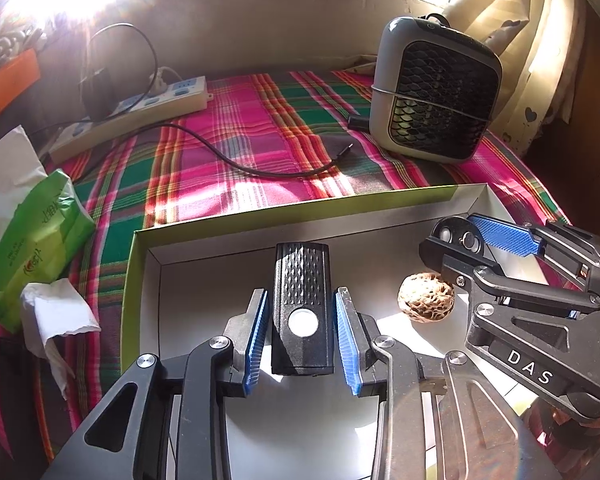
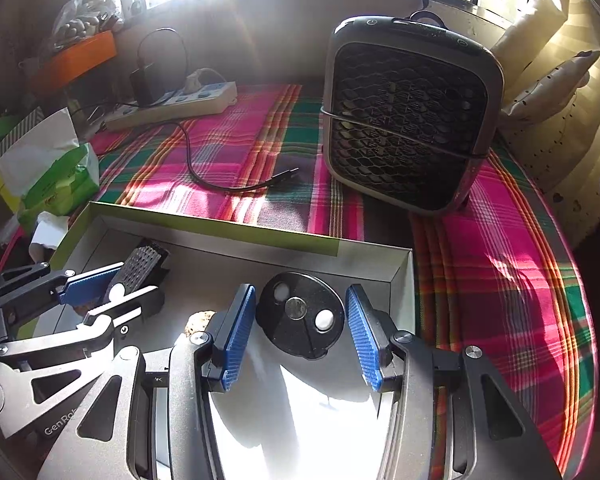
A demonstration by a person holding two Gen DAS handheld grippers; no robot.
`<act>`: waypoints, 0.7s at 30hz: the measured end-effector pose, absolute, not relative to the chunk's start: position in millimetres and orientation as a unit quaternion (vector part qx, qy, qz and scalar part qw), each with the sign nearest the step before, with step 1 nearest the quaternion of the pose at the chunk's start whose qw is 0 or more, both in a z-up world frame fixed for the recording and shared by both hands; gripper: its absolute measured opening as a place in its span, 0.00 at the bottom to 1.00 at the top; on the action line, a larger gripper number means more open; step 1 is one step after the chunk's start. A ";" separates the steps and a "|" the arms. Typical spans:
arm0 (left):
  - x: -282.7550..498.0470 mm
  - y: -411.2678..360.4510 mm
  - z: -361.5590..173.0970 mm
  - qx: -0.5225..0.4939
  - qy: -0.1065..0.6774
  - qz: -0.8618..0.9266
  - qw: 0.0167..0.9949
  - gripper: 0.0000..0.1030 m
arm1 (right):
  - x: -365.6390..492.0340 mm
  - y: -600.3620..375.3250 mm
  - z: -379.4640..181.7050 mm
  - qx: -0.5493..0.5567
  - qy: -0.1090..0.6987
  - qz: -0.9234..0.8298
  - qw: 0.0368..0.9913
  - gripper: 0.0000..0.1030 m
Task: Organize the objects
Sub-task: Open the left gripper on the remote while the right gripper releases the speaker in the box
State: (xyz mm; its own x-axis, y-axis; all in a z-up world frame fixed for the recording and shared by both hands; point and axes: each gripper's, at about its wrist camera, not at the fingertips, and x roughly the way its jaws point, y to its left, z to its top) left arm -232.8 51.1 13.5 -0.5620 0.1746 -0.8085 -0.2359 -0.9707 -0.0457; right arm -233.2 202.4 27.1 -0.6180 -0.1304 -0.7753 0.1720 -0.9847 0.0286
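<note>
Placing small items into the shallow cardboard box (image 1: 140, 240) seems to be the step in hand, and both items look already put down on the box floor.

The left claw (image 1: 302, 340) stands open around a black rectangular device (image 1: 302, 304) w/ a white round button; there are clear gaps between its blue pads (image 1: 258, 344) and the device sides, so it does not grip. The device lies in the left part of the box. No earlier picture is given, so I judge only from this state: a release, not a pick.

The right claw (image 2: 300, 332) is open too, standing around a black round disc (image 2: 300, 314) w/ two pale spots and a metal centre. The disc sits near the right back corner of the box and its sides are apart from the pads. A wrinkled walnut-like nut (image 1: 426, 296) lies between the two items.

Next move, prob.: lift both claws straight up and back w/o dragging the items, then look for other things to bring.

The surface has a pink-green plaid cloth (image 1: 228, 136). On it: a small grey fan heater (image 1: 436, 88), a power strip (image 1: 140, 108) w/ a plugged adapter, a loose black cable (image 1: 236, 164), a green tissue pack (image 1: 40, 244) at the left. Strong sun comes from the window behind; curtains are at the right.
</note>
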 end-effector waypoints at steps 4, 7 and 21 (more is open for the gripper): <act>-232.2 50.9 14.0 -0.453 0.034 0.884 0.111 0.34 | -232.2 203.7 27.7 0.429 0.020 -0.899 0.083 0.47; -229.9 50.1 15.7 -0.450 0.033 0.886 0.109 0.35 | -230.4 204.3 28.5 0.427 0.015 -0.900 0.082 0.48; -204.7 44.2 37.0 -0.424 0.032 0.899 0.104 0.38 | -208.3 202.3 45.6 0.408 0.001 -0.909 0.084 0.57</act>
